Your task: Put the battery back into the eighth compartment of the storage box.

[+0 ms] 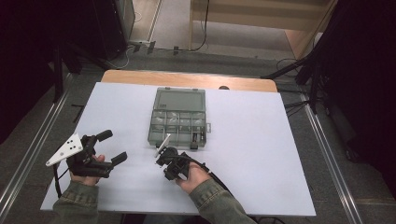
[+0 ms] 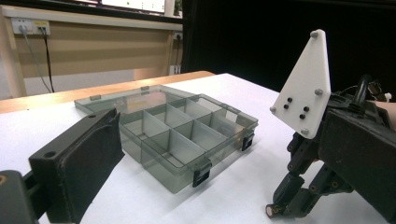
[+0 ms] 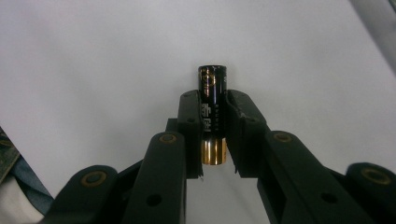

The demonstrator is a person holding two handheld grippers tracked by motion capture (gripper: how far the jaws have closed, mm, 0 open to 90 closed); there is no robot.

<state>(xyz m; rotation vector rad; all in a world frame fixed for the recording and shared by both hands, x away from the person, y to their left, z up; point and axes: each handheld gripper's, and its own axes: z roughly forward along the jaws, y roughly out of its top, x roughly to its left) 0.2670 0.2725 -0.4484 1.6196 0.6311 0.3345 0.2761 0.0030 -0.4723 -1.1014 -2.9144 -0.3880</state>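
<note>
— Two grippers sit near the table's front edge. What has the right gripper point(image 3: 214, 135) got?

— Its jaws are clenched on a battery point(image 3: 213, 112), black with a gold end, pinched across the middle so both ends stick out. It points down at the white table point(image 1: 261, 140), tip just off the surface, near the front of the box.

— Why grip it mid-body?

— My guess: that keeps the cell from pivoting and leaves an end free to drop into a slot.

— And the left gripper point(image 1: 109, 147)?

— Released, jaws spread wide with nothing between them, parked well to the left, probably waiting out of the way.

— Farther back?

— The grey compartment box point(image 1: 178, 122) lies open, lid point(image 1: 180, 99) folded flat behind it, so every compartment is reachable from above. A few small dark items sit in its front-right cells; I can't tell what they are.
</note>
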